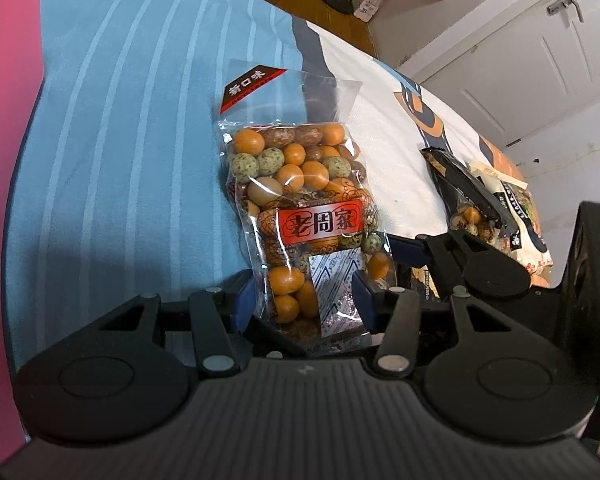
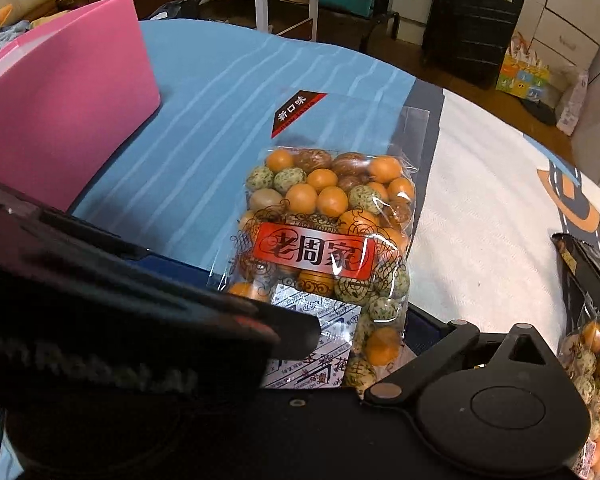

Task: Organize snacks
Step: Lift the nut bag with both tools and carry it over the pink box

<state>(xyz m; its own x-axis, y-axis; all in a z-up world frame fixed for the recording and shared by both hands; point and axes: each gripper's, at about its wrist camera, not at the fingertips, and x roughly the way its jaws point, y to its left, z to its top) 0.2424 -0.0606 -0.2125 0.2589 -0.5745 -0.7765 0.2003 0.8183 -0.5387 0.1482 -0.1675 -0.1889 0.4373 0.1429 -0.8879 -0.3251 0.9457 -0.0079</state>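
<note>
A clear bag of mixed coated nuts with a red label (image 1: 300,200) lies over the blue striped cloth (image 1: 120,140). My left gripper (image 1: 304,300) has its blue-padded jaws closed on the bag's bottom end. The bag also shows in the right wrist view (image 2: 324,240). My right gripper (image 2: 340,340) sits beside the same bag; its left finger is hidden behind the left gripper's body, so its state is unclear. The right gripper's finger (image 1: 412,246) shows at the bag's right edge in the left wrist view.
A pink box (image 2: 60,112) stands at the left on the blue cloth. More snack bags lie to the right on the white bedsheet: a black-topped nut bag (image 1: 468,200) and a pale packet (image 1: 516,208). A black suitcase (image 2: 472,20) stands on the floor behind.
</note>
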